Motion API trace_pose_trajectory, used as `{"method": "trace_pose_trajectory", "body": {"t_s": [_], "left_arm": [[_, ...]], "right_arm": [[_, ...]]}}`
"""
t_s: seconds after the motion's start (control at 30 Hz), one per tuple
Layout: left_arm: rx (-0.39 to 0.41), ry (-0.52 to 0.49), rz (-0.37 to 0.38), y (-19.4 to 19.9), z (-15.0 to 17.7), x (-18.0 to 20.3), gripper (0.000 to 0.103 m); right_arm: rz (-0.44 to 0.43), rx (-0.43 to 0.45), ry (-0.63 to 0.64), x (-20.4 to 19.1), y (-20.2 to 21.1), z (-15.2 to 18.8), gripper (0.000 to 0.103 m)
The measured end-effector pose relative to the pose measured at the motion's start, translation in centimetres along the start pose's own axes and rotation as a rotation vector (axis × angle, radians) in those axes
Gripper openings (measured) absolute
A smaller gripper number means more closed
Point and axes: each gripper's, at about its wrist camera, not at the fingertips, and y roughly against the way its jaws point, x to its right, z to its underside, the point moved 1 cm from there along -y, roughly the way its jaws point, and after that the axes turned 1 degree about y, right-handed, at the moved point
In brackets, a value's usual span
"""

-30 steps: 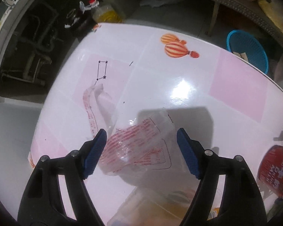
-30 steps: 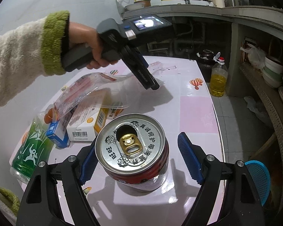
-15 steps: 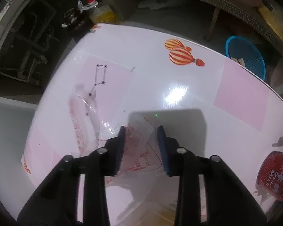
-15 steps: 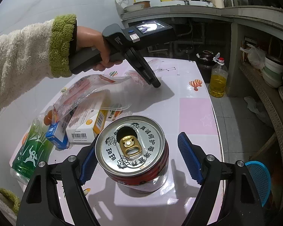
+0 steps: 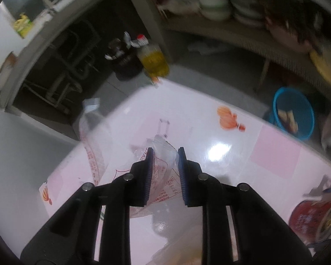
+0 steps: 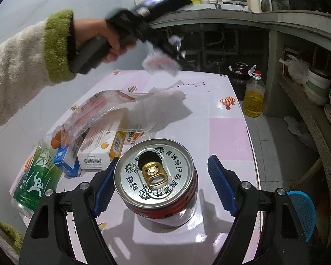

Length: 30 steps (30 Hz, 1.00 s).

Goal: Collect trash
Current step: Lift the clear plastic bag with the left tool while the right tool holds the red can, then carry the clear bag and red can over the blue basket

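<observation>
Left wrist view: the left claw [image 5: 163, 155] is pinching a clear plastic wrapper [image 5: 163, 172] with red print between its blue pads, the film lifted off the pink-and-white bench [image 5: 209, 132]. To its right, a blue basket [image 5: 306, 114] sits on the floor past the bench edge, and a red can [image 5: 311, 218] shows at the lower right, blurred.

Right wrist view: at far left a green-labelled bottle [image 6: 35, 176] lies on the bench beside a blue box [image 6: 66, 161] and a white-and-orange box [image 6: 101, 154], with clear packaging [image 6: 99, 112] draped over them. Above, a sleeved hand [image 6: 99, 37] holds the left claw in the air with the crumpled wrapper in its grip, motion-blurred. The right claw [image 6: 163, 183] is spread wide around the opened red can, which stands upright between its pads; whether the left pad touches it is unclear. An oil bottle [image 6: 252, 97] stands on the floor at right.
</observation>
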Motion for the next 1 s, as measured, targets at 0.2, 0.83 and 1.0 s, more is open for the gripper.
{"method": "trace_pose_trajectory", "body": {"t_s": [0.2, 0.83, 1.0], "left_arm": [[0.132, 0.064, 0.012, 5.8, -0.5, 0.1, 0.020], [0.319, 0.010, 0.232, 14.2, -3.8, 12.0, 0.020], [0.329, -0.034, 0.338, 13.9, -5.7, 17.5, 0.020]], "right_arm": [[0.005, 0.011, 0.005, -0.2, 0.2, 0.0, 0.064], [0.125, 0.139, -0.183, 5.9, 7.5, 1.3, 0.064], [0.251, 0.149, -0.275, 9.9, 10.6, 3.5, 0.064]]}}
